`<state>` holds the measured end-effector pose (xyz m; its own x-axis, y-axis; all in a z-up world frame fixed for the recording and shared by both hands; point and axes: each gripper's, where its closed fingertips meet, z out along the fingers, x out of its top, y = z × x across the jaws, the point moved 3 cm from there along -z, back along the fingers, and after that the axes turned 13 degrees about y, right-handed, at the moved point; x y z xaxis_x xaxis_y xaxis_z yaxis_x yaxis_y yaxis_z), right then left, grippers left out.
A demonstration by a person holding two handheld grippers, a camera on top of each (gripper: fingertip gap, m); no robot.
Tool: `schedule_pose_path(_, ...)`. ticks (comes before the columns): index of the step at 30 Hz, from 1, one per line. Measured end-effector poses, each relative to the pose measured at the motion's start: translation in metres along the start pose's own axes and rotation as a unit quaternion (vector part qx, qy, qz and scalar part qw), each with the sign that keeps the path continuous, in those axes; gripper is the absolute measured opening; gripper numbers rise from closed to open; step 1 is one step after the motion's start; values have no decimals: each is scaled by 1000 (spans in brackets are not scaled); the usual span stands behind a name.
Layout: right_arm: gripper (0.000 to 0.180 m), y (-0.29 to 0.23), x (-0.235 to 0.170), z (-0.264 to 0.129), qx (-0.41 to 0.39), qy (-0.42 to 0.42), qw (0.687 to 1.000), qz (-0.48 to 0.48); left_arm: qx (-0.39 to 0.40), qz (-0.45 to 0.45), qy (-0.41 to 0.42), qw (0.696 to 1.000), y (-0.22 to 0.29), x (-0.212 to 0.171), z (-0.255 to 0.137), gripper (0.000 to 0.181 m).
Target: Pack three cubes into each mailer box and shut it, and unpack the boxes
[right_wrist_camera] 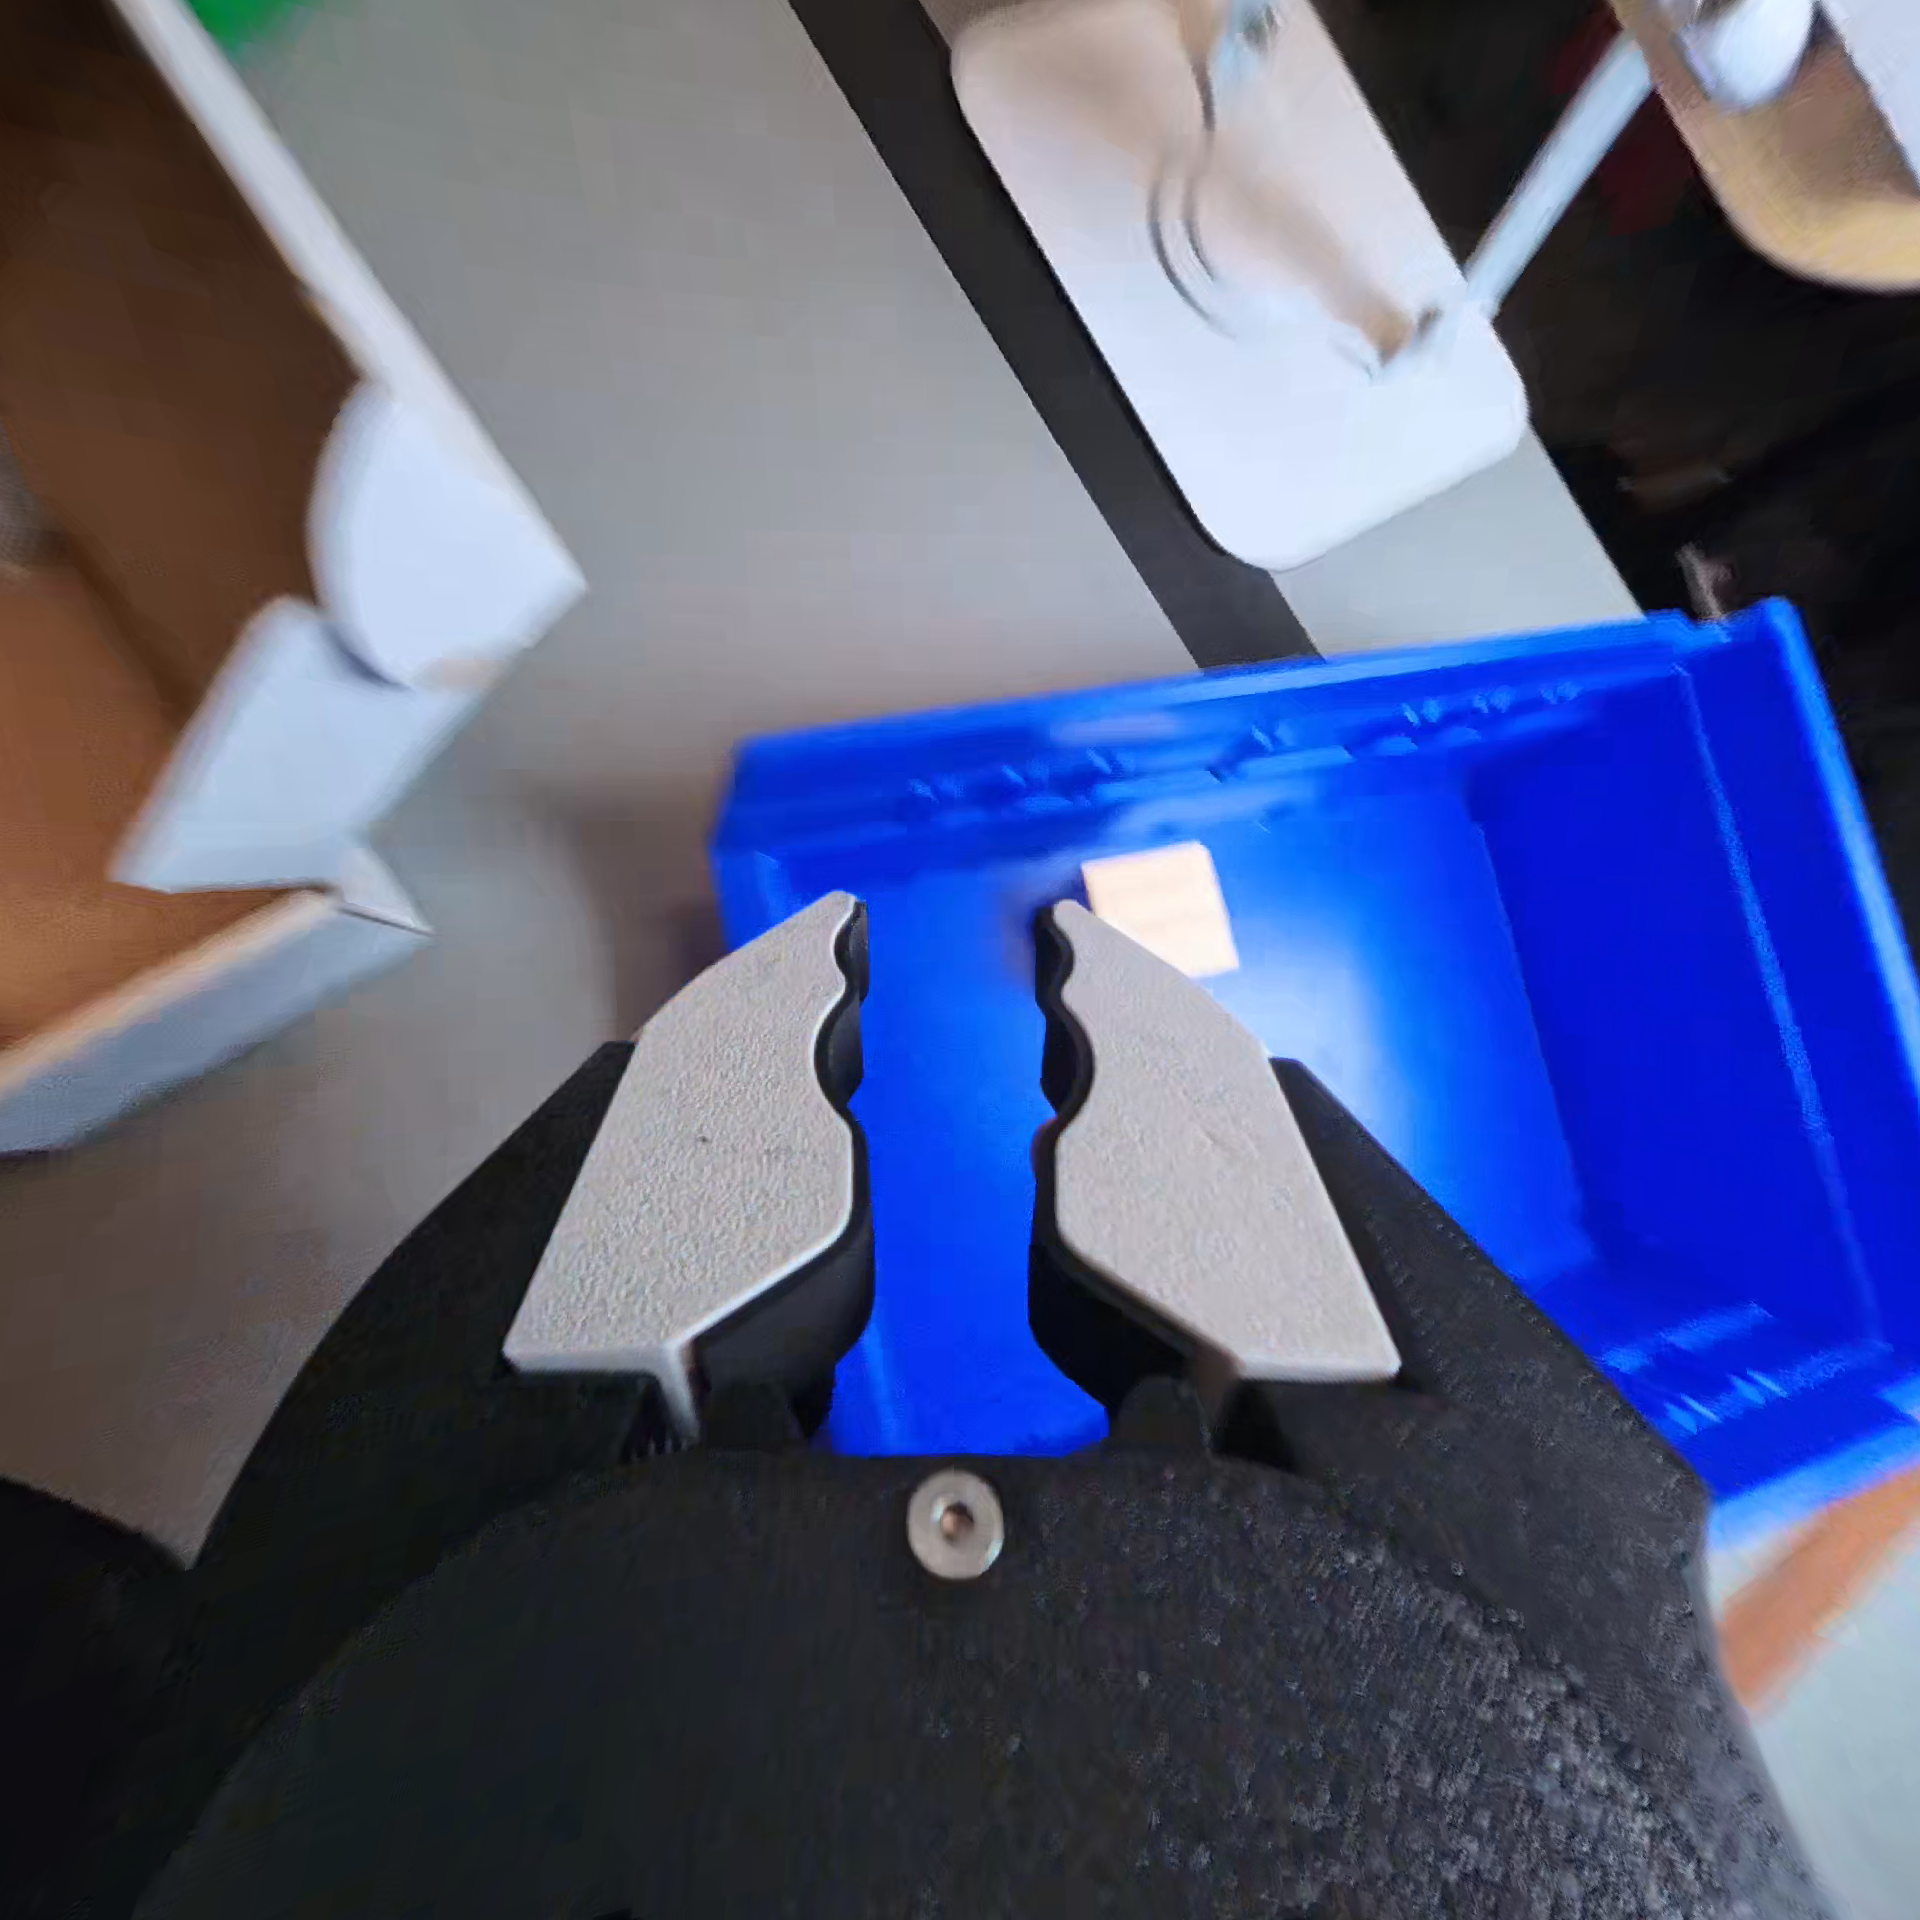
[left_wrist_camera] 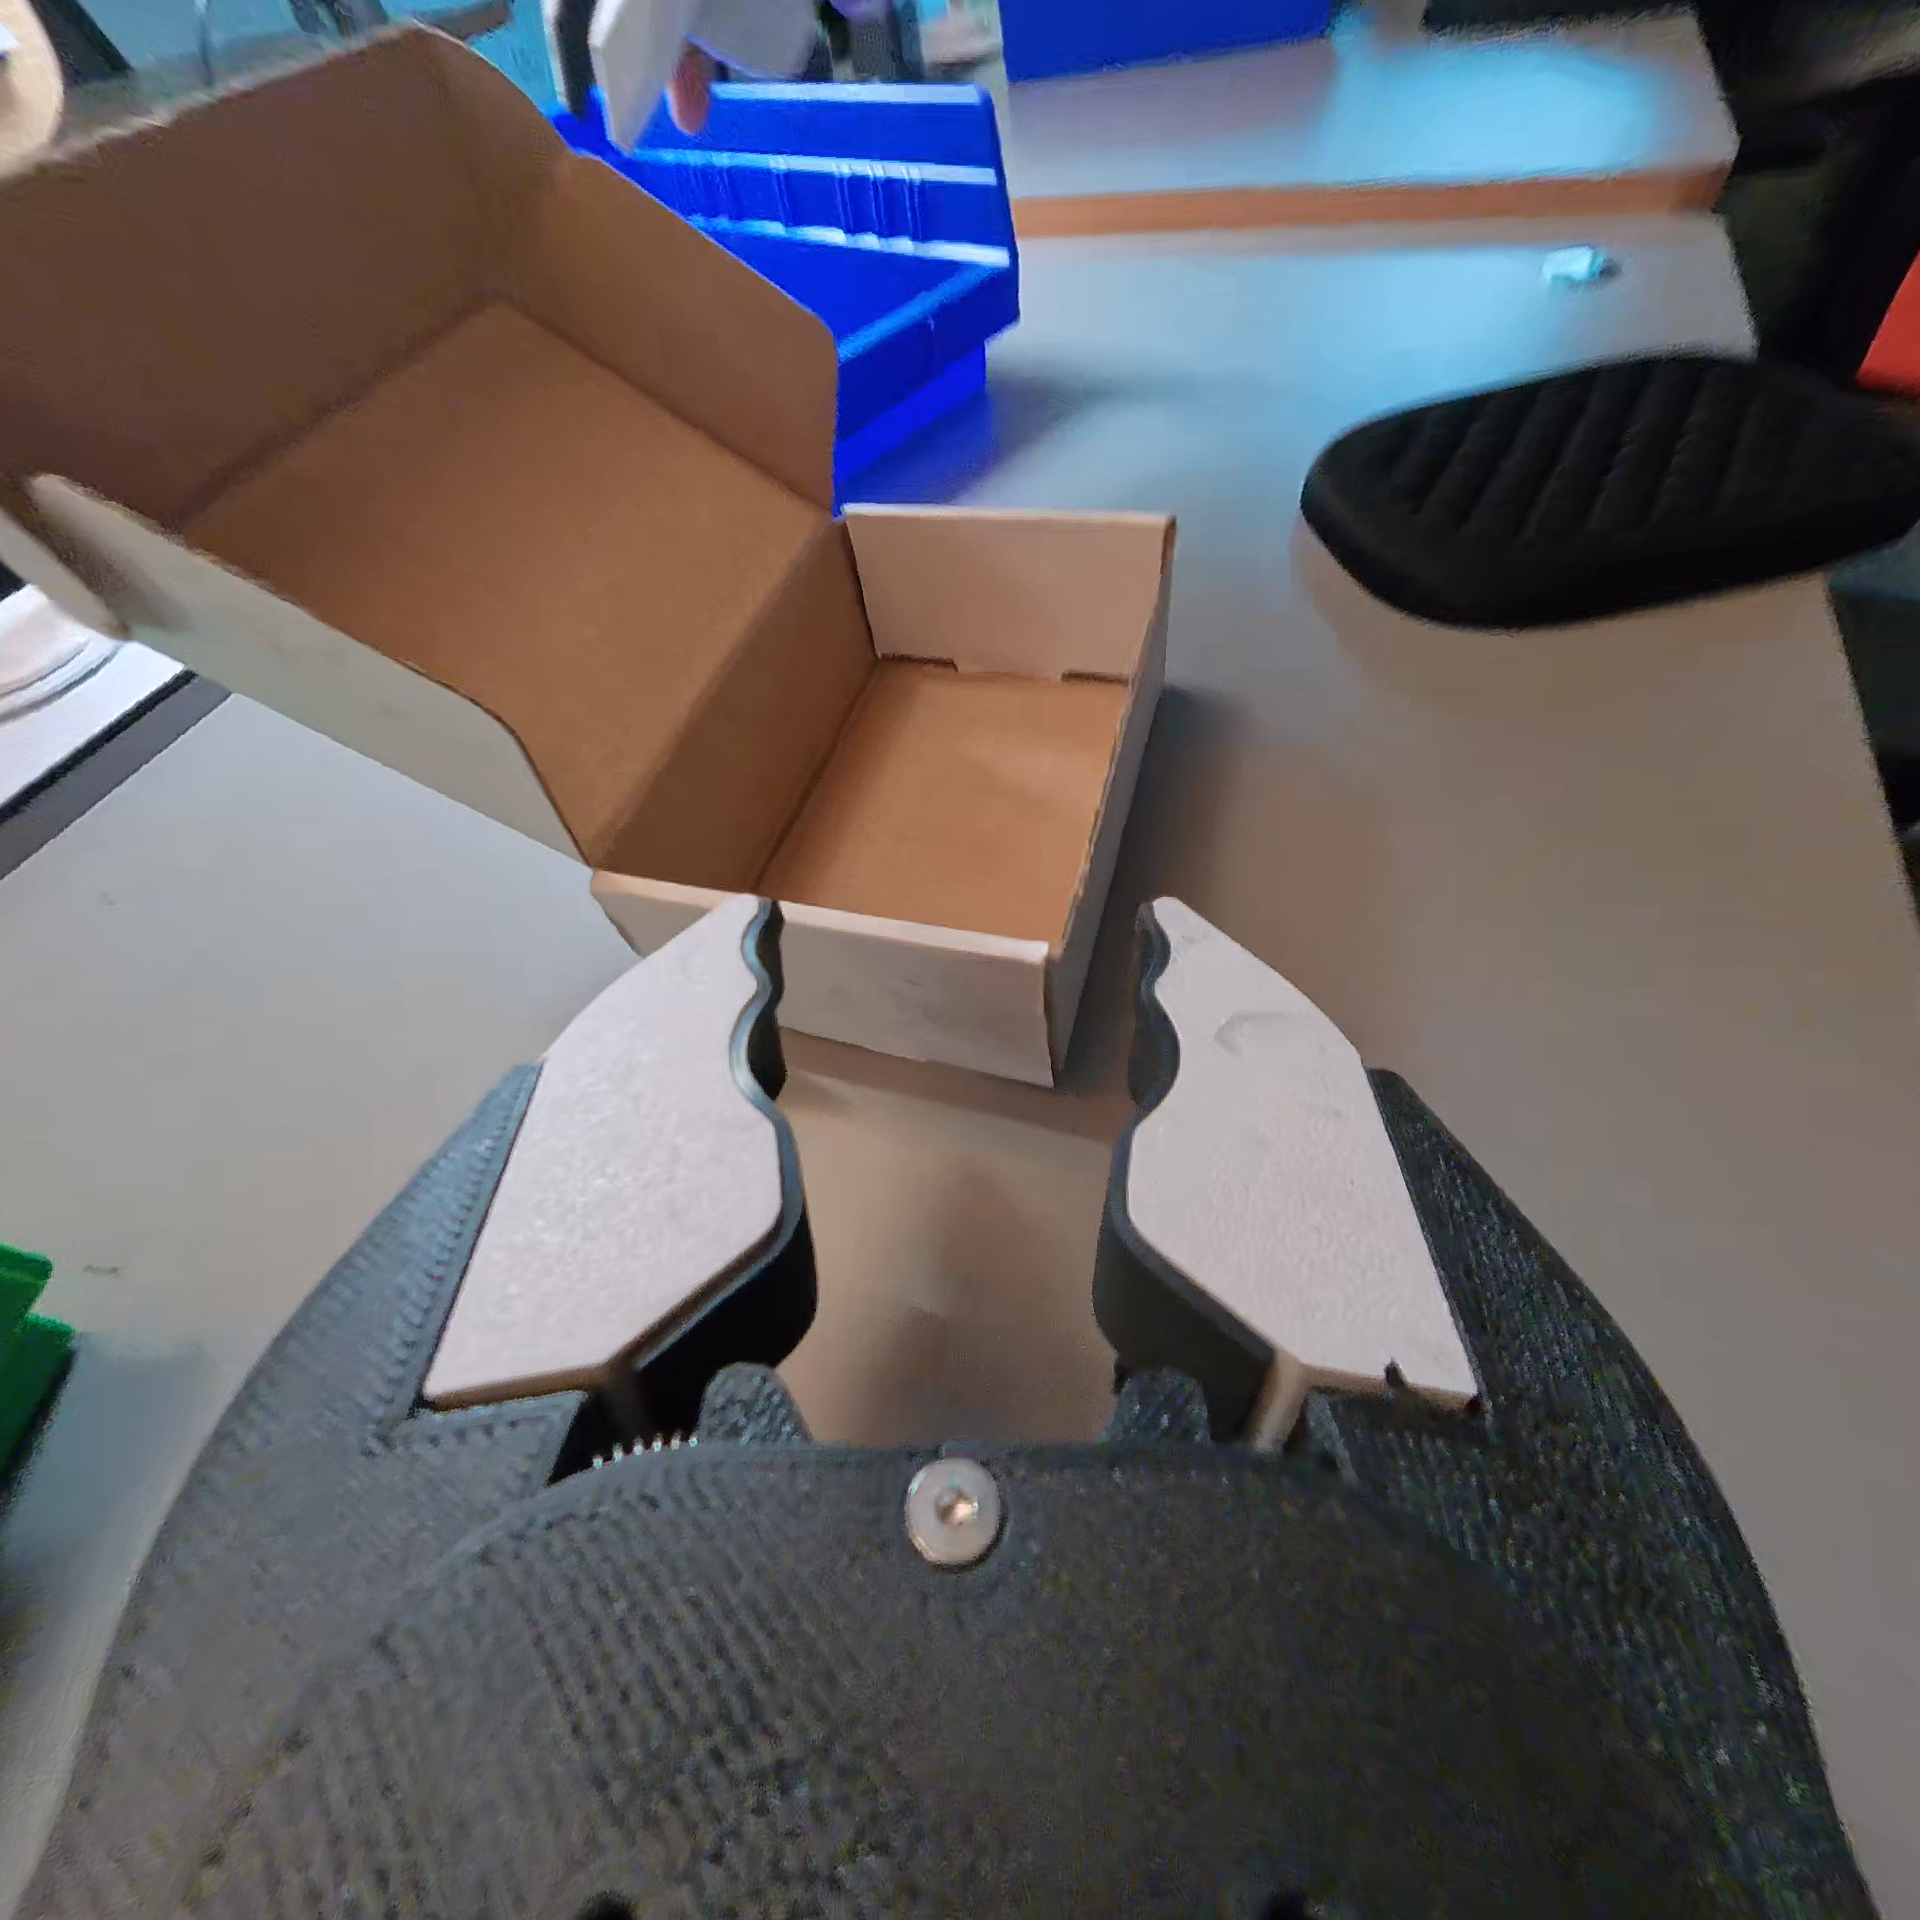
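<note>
my right hand-held gripper [right_wrist_camera: 951, 971] hangs over the blue plastic bin [right_wrist_camera: 1558, 1039], its jaws parted with nothing between them. the 1 small pale wooden cube [right_wrist_camera: 1164, 914] i can see lies on the bin floor just ahead of my right fingertip and a little to its right, so it is off my centre line, not between the jaws. that offset is what the next move turns on: i judge i must slide right and forward, then come down with the jaws straddling the cube. the cube looks square-on, with no long axis to favour, though blur keeps me from reading its edges well.

my left hand-held gripper [left_wrist_camera: 956, 987] is also wide apart and empty, low over the grey bench [left_wrist_camera: 1455, 935], its tips at the near corner of the open brown-and-white cardboard mailer box [left_wrist_camera: 956, 790]. the box holds no cubes and its lid [left_wrist_camera: 416, 416] stands up to the left. the bin lies beyond the box from there, so my right side is the nearer one to the cube.
</note>
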<state>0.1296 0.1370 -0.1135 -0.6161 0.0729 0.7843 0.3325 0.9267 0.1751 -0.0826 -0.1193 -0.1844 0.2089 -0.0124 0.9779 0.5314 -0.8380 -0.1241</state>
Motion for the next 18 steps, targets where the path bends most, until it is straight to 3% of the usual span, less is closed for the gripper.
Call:
schedule_pose_path(5, 32, -72, 26, -13, 77, 115, 988, 64, 47, -89, 66, 993, -31, 16, -9, 58)
schedule_pose_path(11, 32, -115, 26, -7, 82, 121, 986, 86, 88, -160, 89, 979, -69, 28, -2, 54)
schedule_pose_path(18, 32, -123, 16, 17, 58, 117, 984, 122, 116, -203, 81, 969, -92, 33, 22, 50)
